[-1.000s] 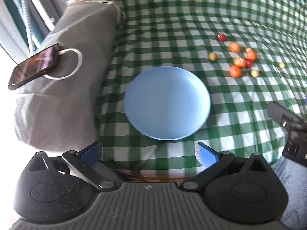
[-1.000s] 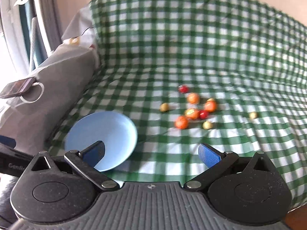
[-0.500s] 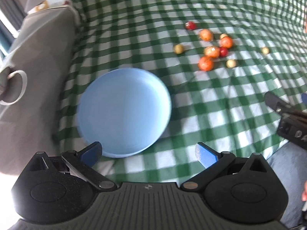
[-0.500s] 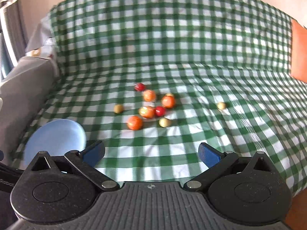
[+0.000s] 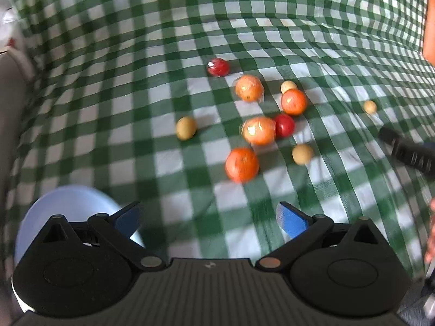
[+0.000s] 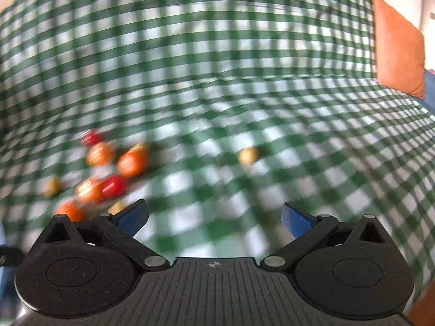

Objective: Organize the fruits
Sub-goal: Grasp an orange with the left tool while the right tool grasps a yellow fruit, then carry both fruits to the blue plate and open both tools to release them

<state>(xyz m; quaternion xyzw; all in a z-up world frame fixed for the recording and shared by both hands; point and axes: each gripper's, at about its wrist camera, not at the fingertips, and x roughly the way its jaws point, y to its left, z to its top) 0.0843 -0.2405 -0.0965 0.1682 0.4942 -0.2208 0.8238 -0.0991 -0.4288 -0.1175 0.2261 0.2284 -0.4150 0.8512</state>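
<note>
Several small fruits lie on the green checked cloth (image 5: pixel 108 54): orange ones such as the nearest (image 5: pixel 241 164), two red ones (image 5: pixel 218 66) (image 5: pixel 284 125), and small yellowish ones (image 5: pixel 186 128). One yellowish fruit (image 5: pixel 370 106) lies apart at the right. A light blue plate (image 5: pixel 68 206) sits at lower left, partly behind my left gripper (image 5: pixel 209 218), which is open and empty, short of the fruits. My right gripper (image 6: pixel 214 217) is open and empty; its view is blurred, with the fruit cluster (image 6: pixel 130 163) to its left and the lone yellowish fruit (image 6: pixel 248 155) ahead.
The right gripper's black body (image 5: pixel 407 152) shows at the right edge of the left wrist view. An orange cushion (image 6: pixel 397 49) stands at the far right. A grey cushion edge (image 5: pixel 11 87) lies at the left.
Both grippers have swung right and moved closer to the fruits. The plate has slid to the lower left of the left view and out of the right view. Both stay open.
</note>
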